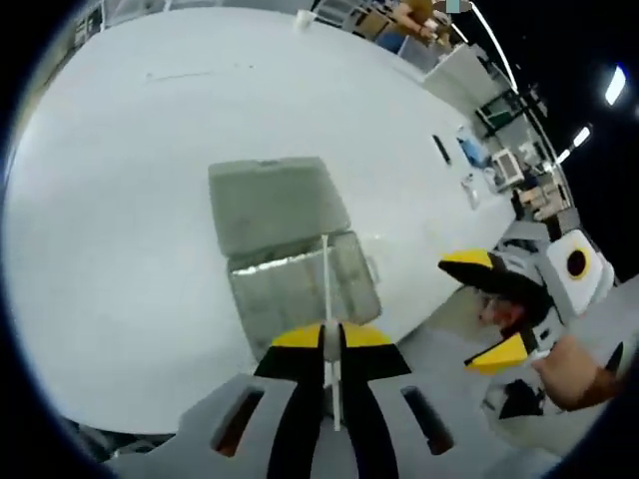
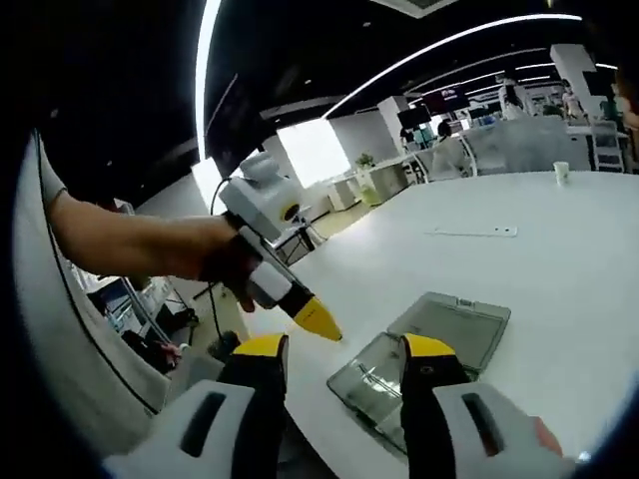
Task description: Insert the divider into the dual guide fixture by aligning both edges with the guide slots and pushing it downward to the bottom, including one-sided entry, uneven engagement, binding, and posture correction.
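Item: thin white flat divider plate (image 1: 327, 299), seen edge-on as a narrow pale line. It was pinched between the closed yellow-tipped black jaws of the left gripper (image 1: 331, 337) and ran straight forward from them, along the gripper's own axis.

Item: translucent grey plastic hinged box serving as the guide fixture (image 1: 305, 289), lid (image 1: 277, 203) thrown open and lying flat on the far side. It rested on the large white round table (image 1: 150, 150), close to the near edge. In the right gripper view the same fixture (image 2: 394, 384) lay just beyond that gripper's jaw tips, lid (image 2: 451, 329) away.

Relation governing the coming move: the fixture lay directly ahead of and below the left gripper, and the divider's far end overlapped the open tray. Whether that end had entered a slot could not be told. Its long axis ran front to back across the tray, so the judgement is that both edges needed to meet the slots evenly.

Item: right gripper (image 1: 496, 307), jaws spread apart and empty (image 2: 344, 351), hovering off the table's edge to the side of the fixture. The left gripper was the nearer and carried the work; it also appeared in the right gripper view (image 2: 318, 321), held by a person's hand.
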A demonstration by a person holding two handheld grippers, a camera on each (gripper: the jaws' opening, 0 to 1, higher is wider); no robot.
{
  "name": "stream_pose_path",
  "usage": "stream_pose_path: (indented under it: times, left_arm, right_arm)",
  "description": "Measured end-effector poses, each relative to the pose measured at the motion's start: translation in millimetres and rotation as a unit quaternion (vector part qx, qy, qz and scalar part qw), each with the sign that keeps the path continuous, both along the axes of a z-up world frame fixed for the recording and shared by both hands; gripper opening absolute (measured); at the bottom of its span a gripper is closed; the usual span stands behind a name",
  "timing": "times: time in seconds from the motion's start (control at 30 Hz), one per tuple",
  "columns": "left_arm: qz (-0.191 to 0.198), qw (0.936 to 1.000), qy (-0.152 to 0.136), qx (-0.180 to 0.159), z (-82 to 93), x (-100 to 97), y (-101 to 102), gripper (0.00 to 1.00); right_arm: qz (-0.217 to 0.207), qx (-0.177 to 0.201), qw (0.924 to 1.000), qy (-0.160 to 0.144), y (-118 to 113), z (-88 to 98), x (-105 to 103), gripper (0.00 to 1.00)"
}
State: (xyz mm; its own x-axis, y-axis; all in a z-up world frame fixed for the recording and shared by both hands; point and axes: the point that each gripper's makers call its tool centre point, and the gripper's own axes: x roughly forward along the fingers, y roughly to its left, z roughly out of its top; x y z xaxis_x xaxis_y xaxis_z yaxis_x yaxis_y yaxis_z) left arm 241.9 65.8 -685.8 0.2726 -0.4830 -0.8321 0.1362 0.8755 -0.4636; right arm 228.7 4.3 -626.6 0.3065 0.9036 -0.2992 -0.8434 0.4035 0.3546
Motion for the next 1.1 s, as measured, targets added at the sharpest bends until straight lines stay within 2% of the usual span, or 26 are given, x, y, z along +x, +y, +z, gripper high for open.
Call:
stream_pose_path:
  times: [0.07,0.17,0.27,0.47,0.63,0.83,1.1]
  left_arm:
    - [0.003,1.0000,0.008,0.001,-2.4,-0.9,-0.7,0.01]
    - [0.005,0.9997,0.024,0.007,-6.7,-1.7,-1.9,0.01]
    - [0.014,0.9993,0.035,0.004,-8.8,-1.4,-3.2,0.01]
    - [0.031,0.9986,0.039,0.017,-11.8,3.3,-1.0,0.01]
    - [0.042,0.9975,0.050,0.026,-16.4,3.3,2.8,0.01]
    - [0.046,0.9968,0.061,0.023,-20.7,0.5,-2.5,0.01]
    - [0.043,0.9961,0.067,0.037,-28.3,-1.2,-5.4,0.01]
  right_arm:
    - [0.008,-0.001,0.9999,-0.011,0.4,1.9,-2.0,0.42]
    - [0.025,-0.022,0.9990,-0.029,0.1,-2.5,-6.3,0.41]
    - [0.030,-0.025,0.9988,-0.031,-0.5,-4.2,-8.4,0.41]
    - [0.041,-0.025,0.9976,-0.049,-1.5,-2.1,-11.4,0.41]
    - [0.048,-0.025,0.9970,-0.055,-2.9,-2.2,-12.8,0.40]
    - [0.049,-0.021,0.9972,-0.052,-4.5,-1.9,-12.3,0.39]
    - [0.048,-0.019,0.9973,-0.052,-6.5,-1.0,-11.8,0.39]
